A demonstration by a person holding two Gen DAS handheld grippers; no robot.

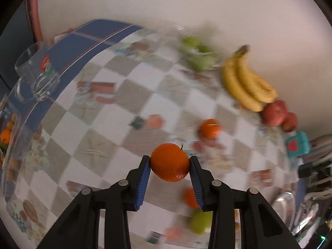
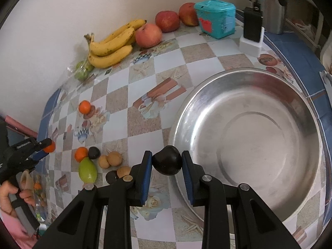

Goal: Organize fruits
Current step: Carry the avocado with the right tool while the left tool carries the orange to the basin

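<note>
Right view only: steel basin [image 2: 247,112]; left view: glass mug [image 1: 39,76].

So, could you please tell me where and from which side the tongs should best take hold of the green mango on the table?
Probably grip the green mango across its narrow middle, coming from above. It lies flat, long axis pointing away, with an orange and a dark fruit touching its far end, so the long sides look freest.
</note>
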